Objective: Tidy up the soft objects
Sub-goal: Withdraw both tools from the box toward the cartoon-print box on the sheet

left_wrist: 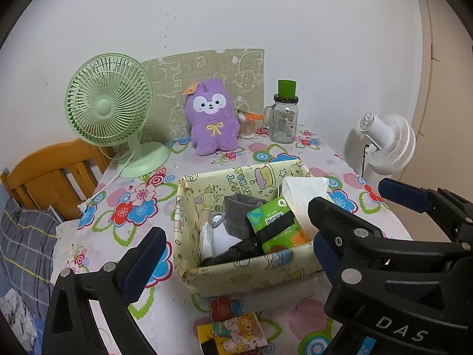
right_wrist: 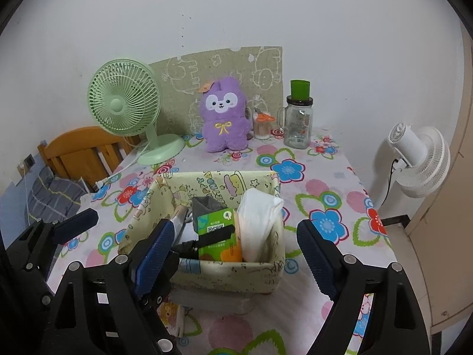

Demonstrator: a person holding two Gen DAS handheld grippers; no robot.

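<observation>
Plush [left_wrist: 212, 117], purple and upright, sits in the upper middle of the left wrist view on the tabletop [left_wrist: 348, 183], well behind the box [left_wrist: 236, 275] and between the green fan [left_wrist: 109, 100] at upper left and the jar [left_wrist: 283, 121] to its right. It looks light, squashy and fuzzy, unlikely to slip; pinching across its narrow body under the head should hold best. Inside the box, at centre, lie a grey cloth [left_wrist: 239, 210], a green pack [left_wrist: 275, 224] and white tissue [left_wrist: 301, 195], all limp or light. Left gripper [left_wrist: 233, 251] is spread wide and empty; right gripper [right_wrist: 236, 245] likewise gapes empty over the box's near edge.
</observation>
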